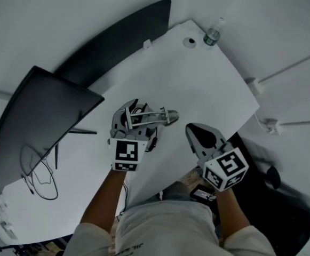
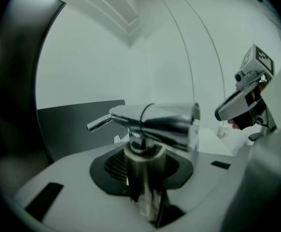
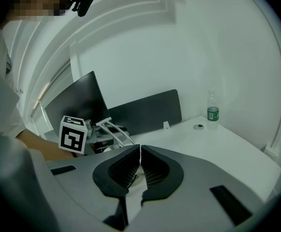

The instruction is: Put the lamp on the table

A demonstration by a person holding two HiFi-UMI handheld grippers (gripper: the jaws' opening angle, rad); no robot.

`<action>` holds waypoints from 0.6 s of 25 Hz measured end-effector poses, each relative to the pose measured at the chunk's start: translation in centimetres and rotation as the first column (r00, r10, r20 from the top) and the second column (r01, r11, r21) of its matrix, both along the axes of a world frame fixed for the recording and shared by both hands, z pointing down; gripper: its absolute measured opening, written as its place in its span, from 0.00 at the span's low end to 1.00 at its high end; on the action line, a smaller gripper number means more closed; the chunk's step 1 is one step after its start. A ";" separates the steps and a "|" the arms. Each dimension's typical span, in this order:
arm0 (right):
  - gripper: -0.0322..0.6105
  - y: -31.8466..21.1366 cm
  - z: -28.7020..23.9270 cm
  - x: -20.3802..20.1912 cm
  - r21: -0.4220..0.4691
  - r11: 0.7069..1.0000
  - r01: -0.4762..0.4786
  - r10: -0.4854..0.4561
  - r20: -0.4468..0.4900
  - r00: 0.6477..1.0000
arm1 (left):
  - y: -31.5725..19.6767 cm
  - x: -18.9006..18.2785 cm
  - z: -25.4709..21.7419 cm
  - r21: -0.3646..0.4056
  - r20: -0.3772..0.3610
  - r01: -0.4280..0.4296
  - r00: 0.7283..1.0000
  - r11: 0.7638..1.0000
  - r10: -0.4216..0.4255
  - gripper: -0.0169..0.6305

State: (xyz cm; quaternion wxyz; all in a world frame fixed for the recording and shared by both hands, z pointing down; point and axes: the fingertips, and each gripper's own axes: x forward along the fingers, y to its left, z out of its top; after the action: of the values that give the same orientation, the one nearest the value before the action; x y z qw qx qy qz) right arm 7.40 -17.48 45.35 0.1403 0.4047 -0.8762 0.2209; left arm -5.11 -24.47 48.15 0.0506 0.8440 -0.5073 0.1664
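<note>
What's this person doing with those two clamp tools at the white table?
A person holds a gripper in each hand. The left gripper has its jaws open around the stem of a metal lamp, which appears to stand on the white table. The right gripper is shut and empty beside it.

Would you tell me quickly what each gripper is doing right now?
Left gripper: open, the lamp stands between its jaws.
Right gripper: shut, empty.

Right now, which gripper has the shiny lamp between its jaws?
The left gripper: the silver lamp stands between its open jaws. The right gripper is shut, empty.
</note>
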 end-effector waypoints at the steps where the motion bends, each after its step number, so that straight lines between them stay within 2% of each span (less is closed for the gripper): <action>1: 0.10 0.0 0.0 0.0 0.001 1.000 0.001 -0.001 0.001 1.000 | 0.1 0.0 0.0 0.000 0.006 -0.003 1.000 1.000 0.003 0.19; 15: 0.10 1.0 -0.7 -0.7 0.015 1.000 0.013 -0.014 0.003 1.000 | 1.8 -0.9 -0.3 -0.013 0.001 0.013 1.000 1.000 -0.013 0.20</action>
State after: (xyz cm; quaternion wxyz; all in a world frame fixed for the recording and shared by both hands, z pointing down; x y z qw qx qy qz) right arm 6.71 -16.50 44.64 0.1374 0.3994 -0.8808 0.2140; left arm -6.00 -22.68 47.88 0.0568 0.8404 -0.5116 0.1697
